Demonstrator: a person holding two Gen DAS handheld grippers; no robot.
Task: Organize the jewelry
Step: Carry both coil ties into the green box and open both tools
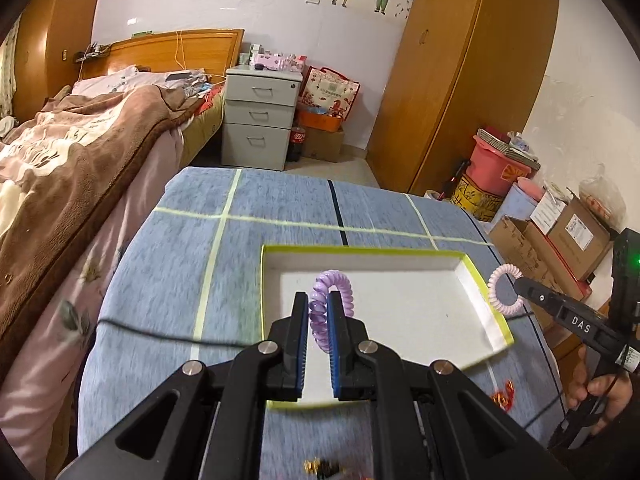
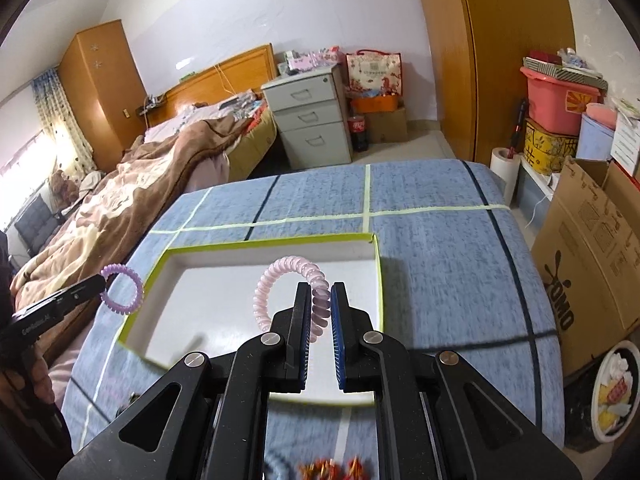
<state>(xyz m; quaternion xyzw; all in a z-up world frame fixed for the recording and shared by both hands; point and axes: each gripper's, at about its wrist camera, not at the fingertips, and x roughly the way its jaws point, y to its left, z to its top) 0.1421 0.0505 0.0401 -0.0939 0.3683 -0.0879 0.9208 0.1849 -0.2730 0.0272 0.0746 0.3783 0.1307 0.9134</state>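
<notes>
My left gripper (image 1: pixel 319 304) is shut on a purple spiral hair tie (image 1: pixel 334 286) and holds it above the white tray with a yellow-green rim (image 1: pixel 424 304). My right gripper (image 2: pixel 321 296) is shut on a pink spiral hair tie (image 2: pixel 280 276) above the same tray (image 2: pixel 240 296). Each gripper shows in the other's view: the right one (image 1: pixel 520 284) with the pink tie (image 1: pixel 502 290) by the tray's right edge, the left one (image 2: pixel 100 282) with the purple tie (image 2: pixel 124 290) by its left edge.
The tray lies on a blue checked cloth (image 1: pixel 180 264). Red and gold jewelry pieces lie near the front edge (image 1: pixel 504 396) (image 2: pixel 332 470). A black cable (image 1: pixel 140 330) crosses the cloth at left. A bed stands left, cardboard boxes (image 2: pixel 592 248) right.
</notes>
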